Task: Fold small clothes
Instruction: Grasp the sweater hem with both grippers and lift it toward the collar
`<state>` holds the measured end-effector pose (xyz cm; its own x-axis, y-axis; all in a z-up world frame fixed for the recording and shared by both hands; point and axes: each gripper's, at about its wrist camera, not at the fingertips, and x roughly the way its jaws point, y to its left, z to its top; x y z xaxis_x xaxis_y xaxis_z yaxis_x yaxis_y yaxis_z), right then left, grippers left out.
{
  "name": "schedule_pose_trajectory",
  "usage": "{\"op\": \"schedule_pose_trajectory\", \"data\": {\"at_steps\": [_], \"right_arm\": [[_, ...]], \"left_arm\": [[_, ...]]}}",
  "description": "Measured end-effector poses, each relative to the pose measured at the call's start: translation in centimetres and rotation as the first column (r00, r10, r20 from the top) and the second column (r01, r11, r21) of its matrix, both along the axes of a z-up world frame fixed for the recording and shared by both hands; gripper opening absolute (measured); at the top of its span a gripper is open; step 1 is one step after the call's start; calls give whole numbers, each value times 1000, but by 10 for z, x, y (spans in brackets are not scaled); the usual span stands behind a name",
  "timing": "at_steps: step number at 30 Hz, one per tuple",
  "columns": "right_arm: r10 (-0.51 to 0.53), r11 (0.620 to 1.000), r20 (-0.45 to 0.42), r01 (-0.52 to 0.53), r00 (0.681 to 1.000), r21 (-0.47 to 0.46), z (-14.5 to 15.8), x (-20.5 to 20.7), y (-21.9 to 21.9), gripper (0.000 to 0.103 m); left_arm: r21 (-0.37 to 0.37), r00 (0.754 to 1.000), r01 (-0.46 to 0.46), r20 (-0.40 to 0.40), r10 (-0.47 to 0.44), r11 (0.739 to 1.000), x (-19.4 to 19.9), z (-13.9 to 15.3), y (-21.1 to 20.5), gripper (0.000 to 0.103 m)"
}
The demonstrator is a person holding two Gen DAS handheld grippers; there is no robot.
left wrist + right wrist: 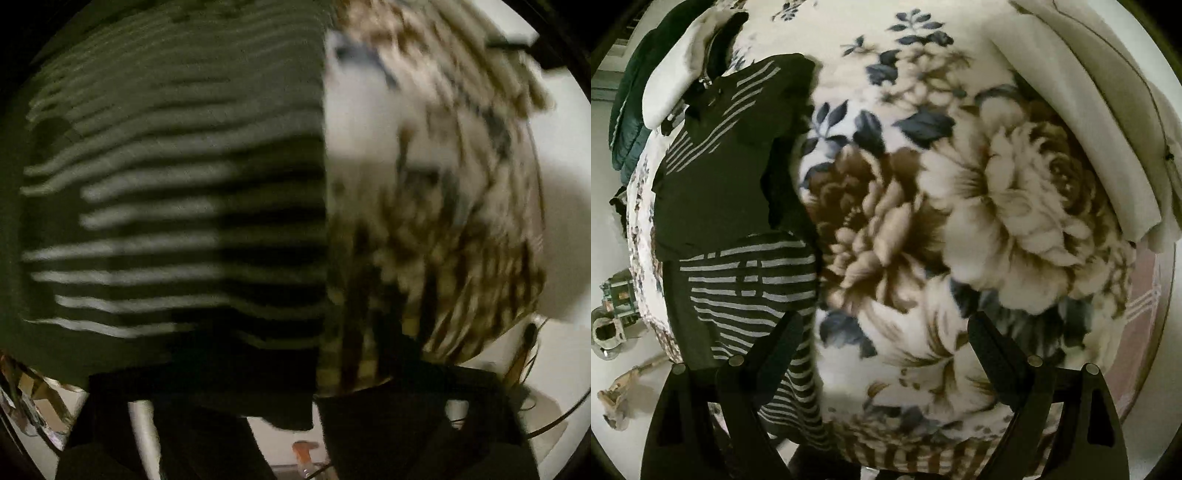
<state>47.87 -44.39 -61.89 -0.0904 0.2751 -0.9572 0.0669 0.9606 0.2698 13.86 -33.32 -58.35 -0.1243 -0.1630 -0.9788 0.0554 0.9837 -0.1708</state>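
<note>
**One striped shirt on the flowered blanket**

One dark shirt [738,229] with pale stripes lies flat on the left part of one flowered blanket [923,206]. One cream cloth [1108,122] lies at the blanket's far right and one green cloth [631,99] at its far left. No writing can be read.

The right gripper [882,354] has its jaws spread wide, nothing between them. The left gripper [314,410] is dark and blurred close over the shirt; I cannot tell whether its jaws grasp it.
</note>
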Motion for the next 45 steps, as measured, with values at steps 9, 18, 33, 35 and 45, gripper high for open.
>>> {"op": "schedule_pose_trajectory", "data": {"at_steps": [9,18,33,35,45], "right_arm": [[-87,966,5,83,996,243,-28,85,4,92],[-181,890,-96,205,979,408,-97,207,43,55],[54,968,131,-84,990,235,45,233,190,9],[118,967,158,-150,980,207,73,234,237,9],[331,940,201,-340,922,12,75,242,514,8]], "left_arm": [[-34,978,-102,177,106,994,-11,50,47,7],[-68,936,-220,265,230,973,-8,105,88,7],[-251,822,-416,306,480,874,-21,154,213,7],[-274,789,-468,298,537,840,-28,154,245,7],[-351,623,-667,220,750,657,-65,110,397,7]]}}
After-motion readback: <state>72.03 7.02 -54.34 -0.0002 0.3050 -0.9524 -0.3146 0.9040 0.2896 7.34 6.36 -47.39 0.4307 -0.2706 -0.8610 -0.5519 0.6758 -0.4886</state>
